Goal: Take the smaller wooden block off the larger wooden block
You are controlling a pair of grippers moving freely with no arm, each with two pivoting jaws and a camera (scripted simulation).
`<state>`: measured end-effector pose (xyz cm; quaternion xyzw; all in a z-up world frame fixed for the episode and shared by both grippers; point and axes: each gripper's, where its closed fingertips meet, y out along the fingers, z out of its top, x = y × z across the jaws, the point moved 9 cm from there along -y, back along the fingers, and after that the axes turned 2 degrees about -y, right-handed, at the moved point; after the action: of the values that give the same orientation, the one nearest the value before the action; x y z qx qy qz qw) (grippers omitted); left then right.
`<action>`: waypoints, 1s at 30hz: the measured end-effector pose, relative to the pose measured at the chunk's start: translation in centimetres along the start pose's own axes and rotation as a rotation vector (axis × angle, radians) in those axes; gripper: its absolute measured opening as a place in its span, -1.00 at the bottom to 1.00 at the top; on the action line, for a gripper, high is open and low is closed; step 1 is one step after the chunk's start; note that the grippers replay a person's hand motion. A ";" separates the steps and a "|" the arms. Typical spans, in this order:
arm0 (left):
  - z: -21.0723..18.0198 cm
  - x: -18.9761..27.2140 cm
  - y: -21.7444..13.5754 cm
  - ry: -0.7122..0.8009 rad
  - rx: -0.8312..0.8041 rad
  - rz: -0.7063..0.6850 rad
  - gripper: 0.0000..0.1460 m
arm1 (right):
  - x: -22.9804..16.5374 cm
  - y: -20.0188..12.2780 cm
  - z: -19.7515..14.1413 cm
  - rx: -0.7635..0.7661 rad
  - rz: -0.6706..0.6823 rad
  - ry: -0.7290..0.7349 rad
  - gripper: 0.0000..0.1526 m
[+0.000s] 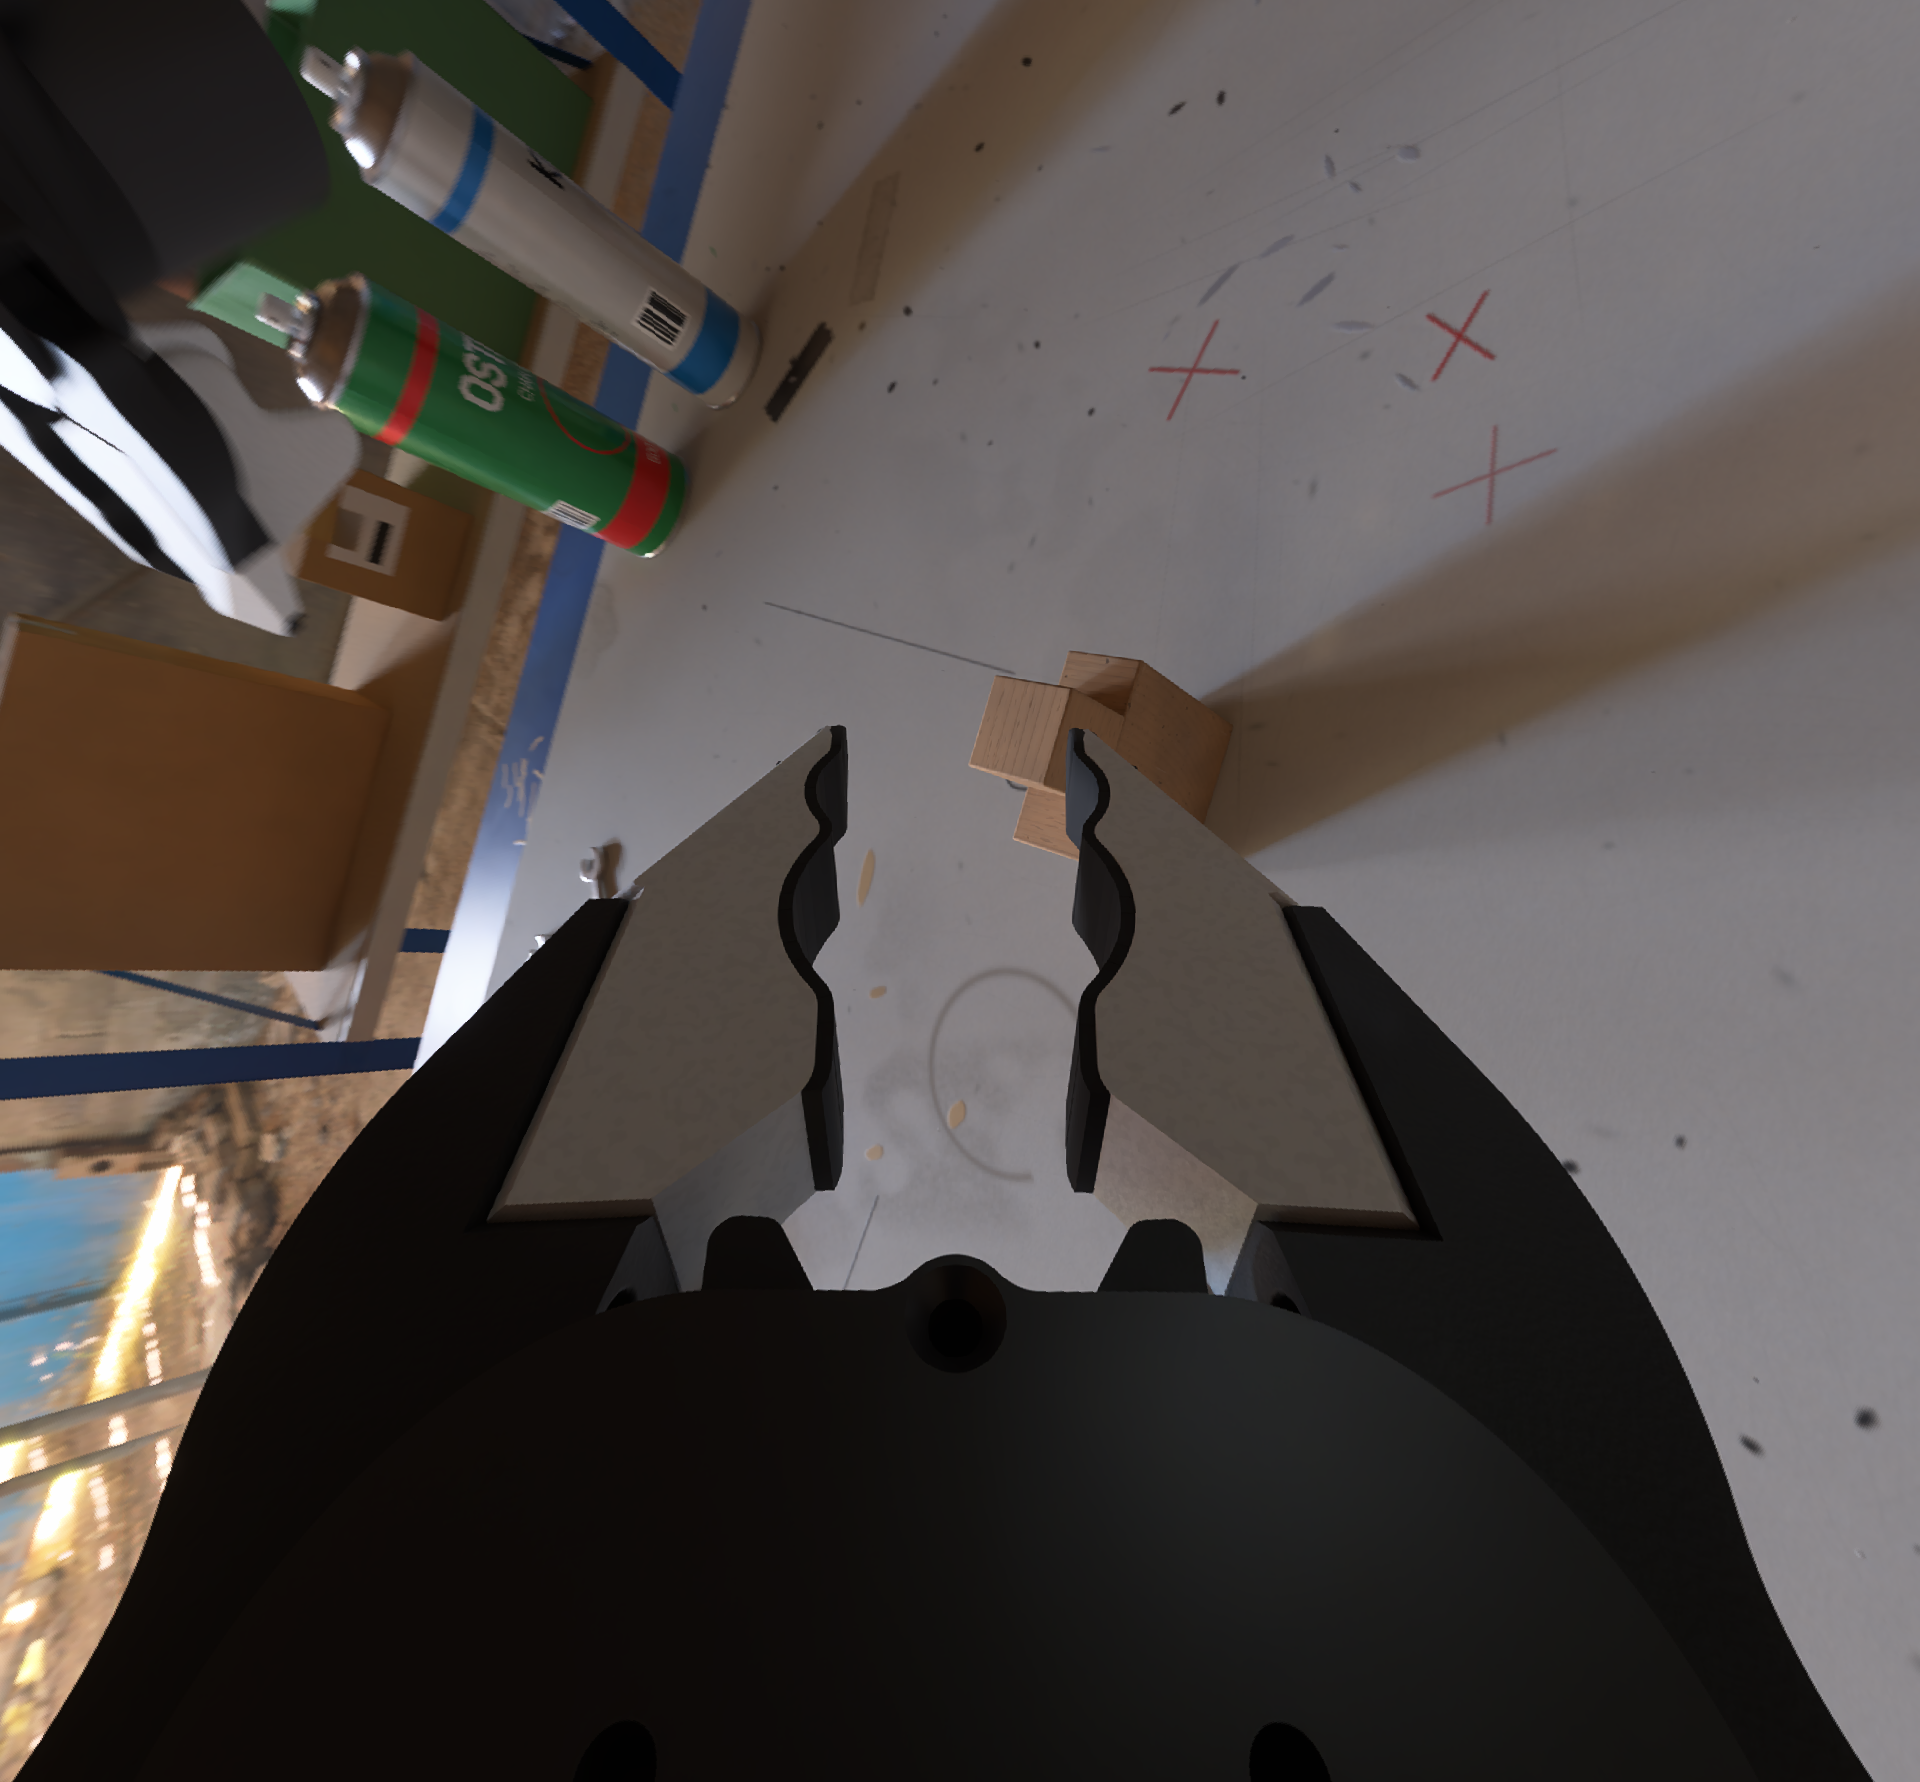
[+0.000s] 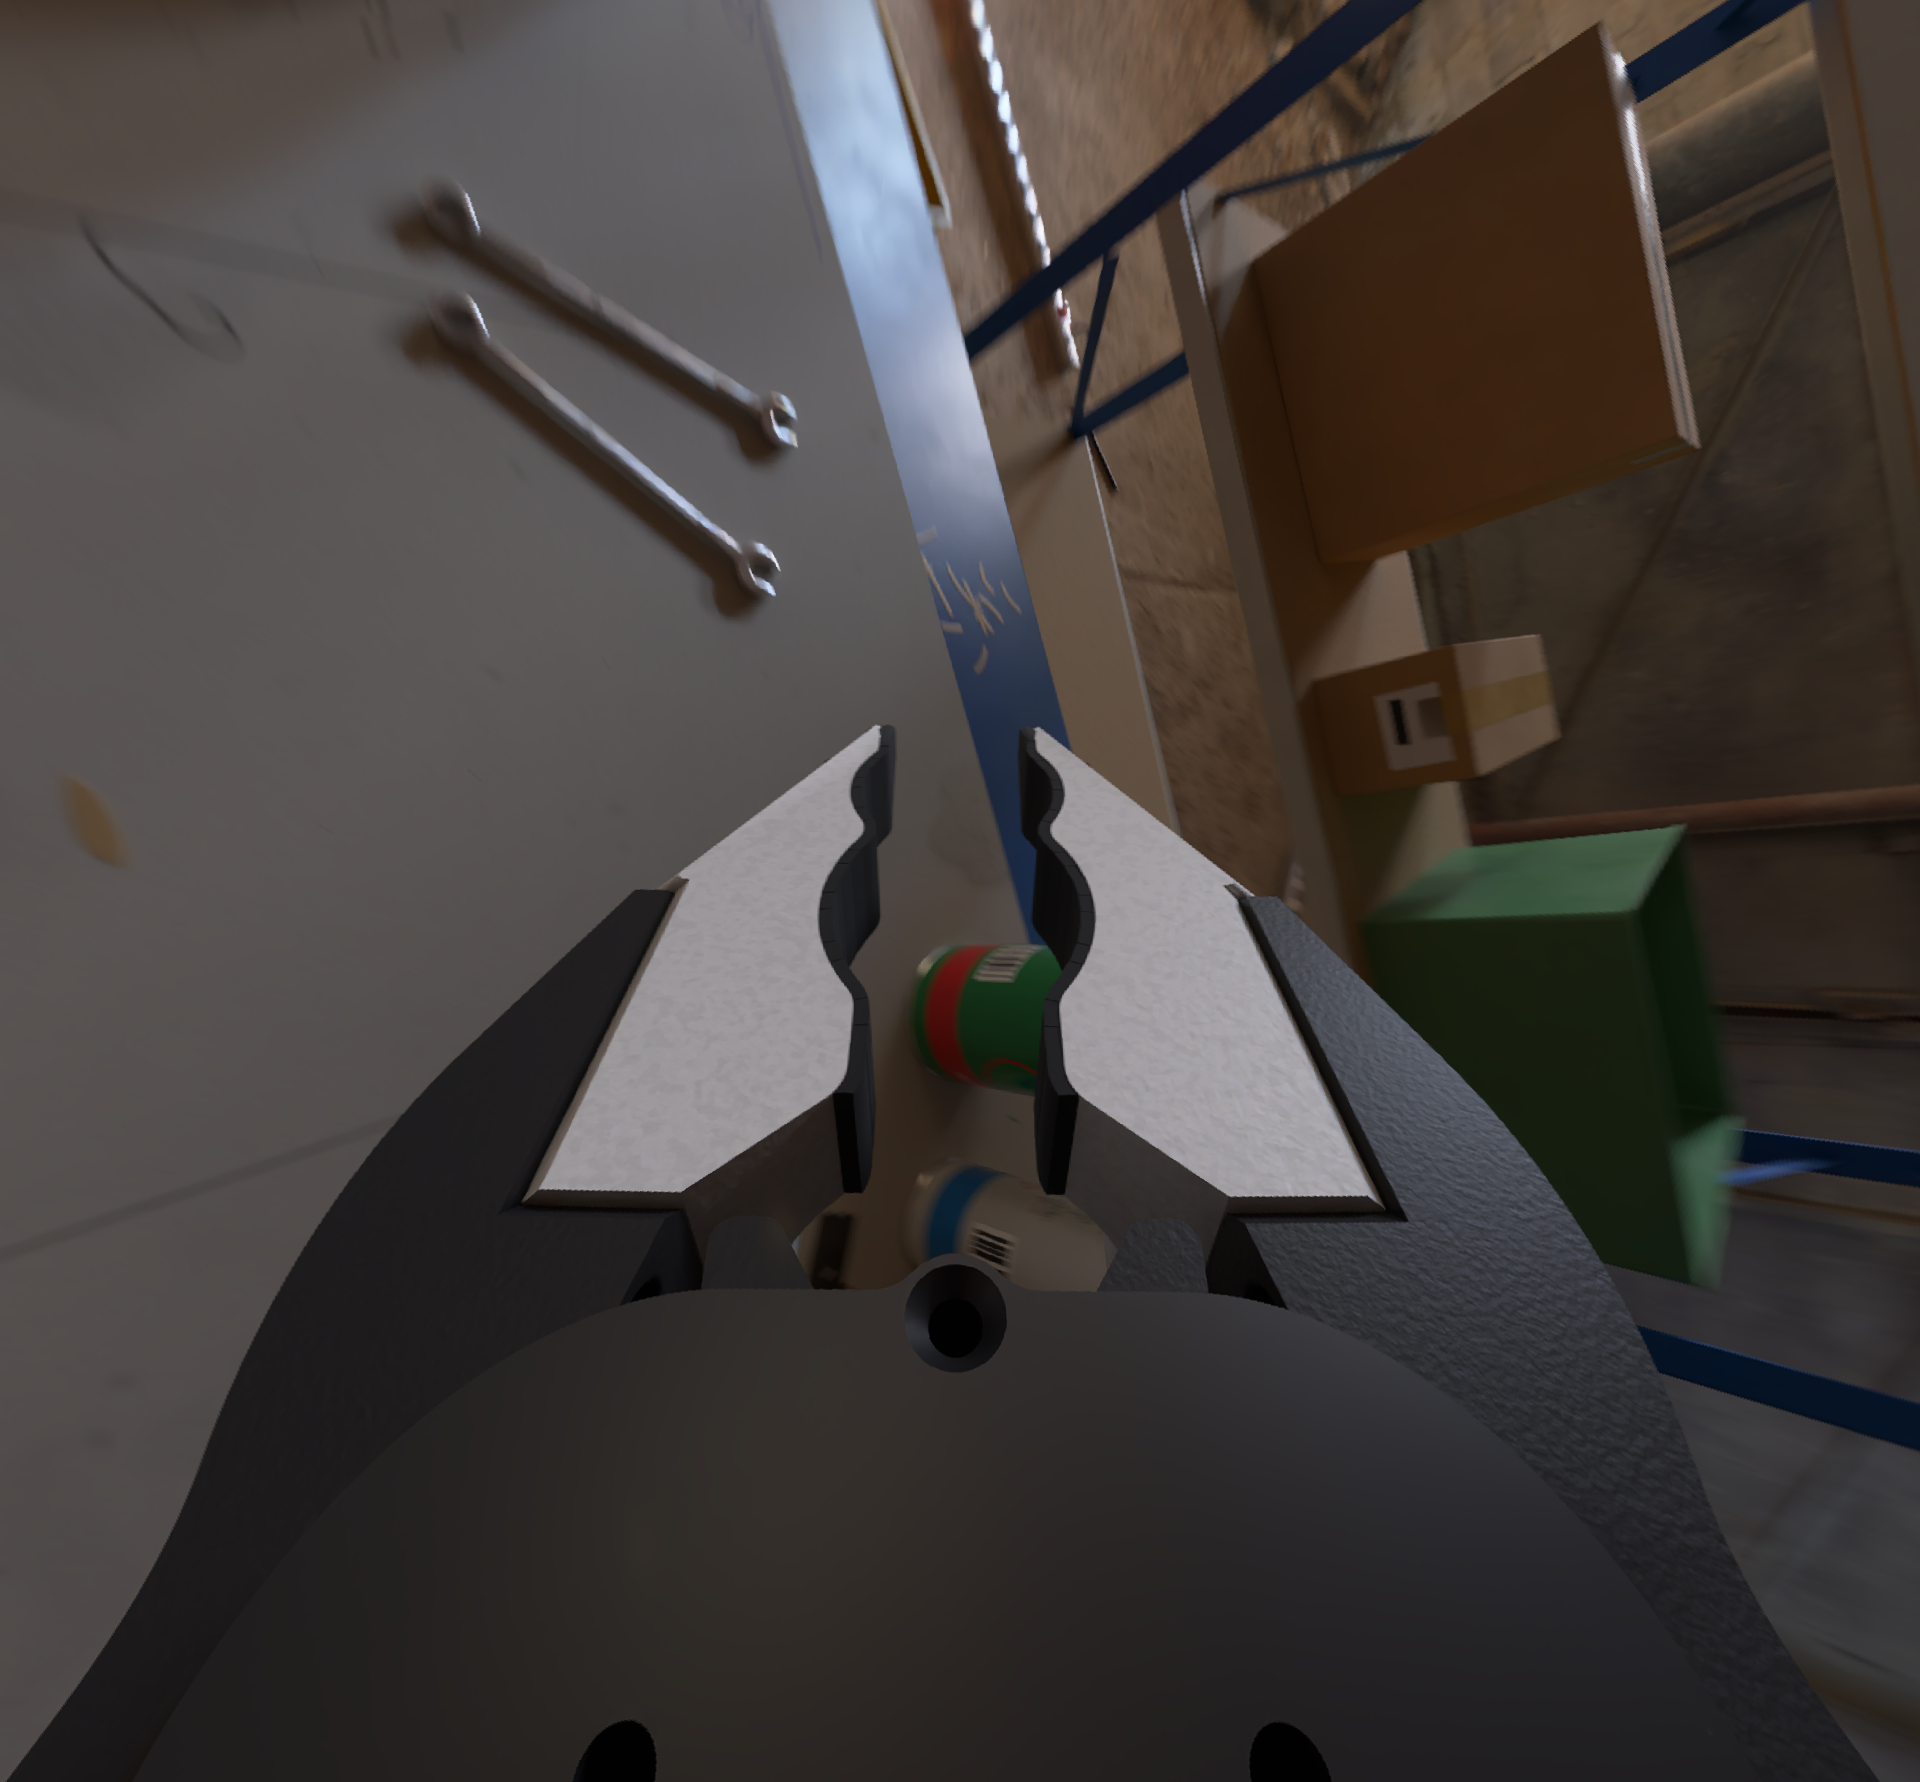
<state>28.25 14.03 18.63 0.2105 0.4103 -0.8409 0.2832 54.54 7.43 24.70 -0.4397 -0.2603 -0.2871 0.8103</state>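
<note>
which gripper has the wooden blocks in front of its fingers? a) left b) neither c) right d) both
a: in the left wrist view the smaller wooden block sits on the larger wooden block just past the open left gripper; the right gripper, also open, faces two wrenches and a green spray can.

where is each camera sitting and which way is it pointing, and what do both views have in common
Left wrist view: on the left gripper, looking down along its open fingers at the white table; the smaller wooden block on the larger wooden block lies just ahead, right of the tips.
Right wrist view: on the right gripper, fingers apart, aimed along the table's blue edge toward shelves; two wrenches to the left.
Shared: green can, white can, green box.
</note>
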 end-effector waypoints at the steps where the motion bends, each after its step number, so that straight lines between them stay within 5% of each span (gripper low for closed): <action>1: 0.0 -0.3 0.1 -0.009 -0.007 -0.023 -0.42 | 0.2 -1.1 0.0 0.055 0.007 0.075 -0.63; 8: 0.3 -1.7 1.5 -0.006 -0.107 -0.176 -0.39 | -3.0 -12.9 -5.8 0.472 0.015 0.646 -0.24; 17: 2.0 -1.7 5.0 0.126 -0.392 -0.397 -0.38 | -17.5 -23.0 -14.7 0.450 -0.091 0.715 0.06; 30: 0.8 0.4 8.5 0.156 -0.619 -0.440 -0.54 | -27.2 -26.6 -18.0 0.495 -0.094 0.807 0.27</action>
<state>33.35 8.97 14.06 0.0853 0.7005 -0.6993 0.1140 20.10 -13.58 12.75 -0.0747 -0.0048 -0.4008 0.9131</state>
